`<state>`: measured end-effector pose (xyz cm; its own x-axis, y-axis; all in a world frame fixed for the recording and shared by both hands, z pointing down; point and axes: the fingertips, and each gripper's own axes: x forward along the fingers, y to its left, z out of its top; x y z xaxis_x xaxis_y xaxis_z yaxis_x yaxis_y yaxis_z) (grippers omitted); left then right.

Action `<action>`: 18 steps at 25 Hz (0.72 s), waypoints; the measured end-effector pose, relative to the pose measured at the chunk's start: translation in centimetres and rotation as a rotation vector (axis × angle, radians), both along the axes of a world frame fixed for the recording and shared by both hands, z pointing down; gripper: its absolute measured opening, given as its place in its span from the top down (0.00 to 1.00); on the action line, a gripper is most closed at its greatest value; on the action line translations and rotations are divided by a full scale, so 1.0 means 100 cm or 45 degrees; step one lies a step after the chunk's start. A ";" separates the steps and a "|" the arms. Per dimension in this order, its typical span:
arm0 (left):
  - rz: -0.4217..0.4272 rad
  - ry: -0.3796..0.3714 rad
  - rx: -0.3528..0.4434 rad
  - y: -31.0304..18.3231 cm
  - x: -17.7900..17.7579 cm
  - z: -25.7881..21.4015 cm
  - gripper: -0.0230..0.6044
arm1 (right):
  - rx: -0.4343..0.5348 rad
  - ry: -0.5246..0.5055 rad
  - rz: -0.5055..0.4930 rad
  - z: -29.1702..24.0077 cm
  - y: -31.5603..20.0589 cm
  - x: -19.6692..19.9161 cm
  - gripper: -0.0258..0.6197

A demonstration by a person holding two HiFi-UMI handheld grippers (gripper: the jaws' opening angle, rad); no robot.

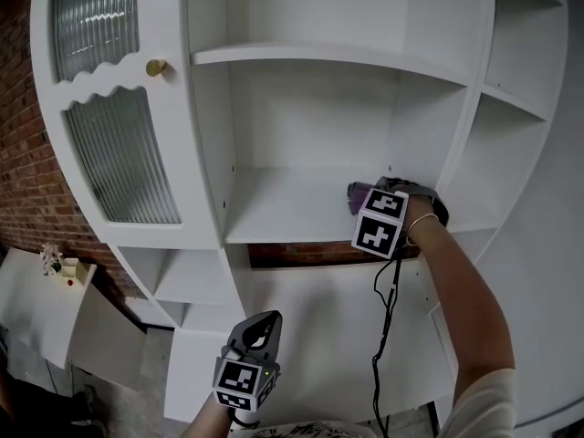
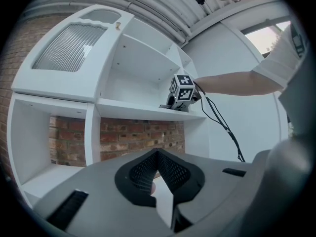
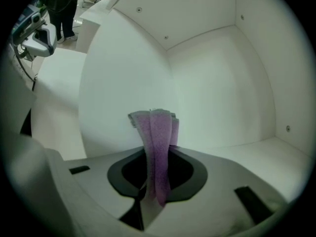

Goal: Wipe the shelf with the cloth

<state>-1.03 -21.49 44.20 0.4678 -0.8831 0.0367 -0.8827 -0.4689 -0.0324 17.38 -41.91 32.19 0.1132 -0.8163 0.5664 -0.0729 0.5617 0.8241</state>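
Observation:
A purple cloth (image 1: 355, 197) lies at the right end of the white middle shelf (image 1: 283, 213), and my right gripper (image 1: 367, 195) is shut on it, deep in that compartment near the right wall. In the right gripper view the cloth (image 3: 157, 142) stands folded between the jaws of the right gripper (image 3: 155, 184), facing the shelf's white back corner. My left gripper (image 1: 261, 323) hangs low in front of the cabinet's lower part, well below the shelf. In its own view the left gripper (image 2: 157, 156) is shut with nothing in it, and the right gripper (image 2: 180, 96) shows on the shelf above.
A ribbed-glass cabinet door (image 1: 119, 153) with a brass knob (image 1: 156, 67) stands left of the open compartments. A brick wall (image 1: 18, 153) is at the far left. A black cable (image 1: 383, 318) hangs from the right gripper. A low white table (image 1: 36, 299) carries small items.

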 end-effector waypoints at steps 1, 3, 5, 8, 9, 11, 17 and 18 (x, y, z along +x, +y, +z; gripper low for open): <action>0.004 0.004 0.000 0.003 0.002 0.000 0.94 | 0.002 0.006 -0.002 0.001 0.007 0.000 0.84; 0.010 0.014 0.002 0.009 0.006 -0.001 0.94 | 0.008 0.018 -0.010 0.001 0.020 0.001 0.84; 0.020 0.017 0.005 0.015 0.011 -0.002 0.94 | 0.009 0.020 -0.018 0.001 0.031 0.001 0.84; 0.038 0.018 0.007 0.024 0.018 -0.003 0.94 | 0.009 0.016 -0.025 0.000 0.047 0.001 0.84; 0.046 0.019 0.005 0.027 0.020 -0.003 0.94 | 0.009 0.017 -0.024 0.000 0.053 0.002 0.84; 0.060 0.017 0.001 0.033 0.025 -0.002 0.94 | -0.001 0.020 -0.021 0.001 0.067 0.004 0.84; 0.089 -0.003 0.008 0.048 0.034 -0.005 0.94 | -0.087 0.028 -0.009 0.008 0.105 0.008 0.84; 0.093 0.000 0.013 0.049 0.035 -0.006 0.94 | -0.094 0.004 0.002 0.006 0.109 0.009 0.84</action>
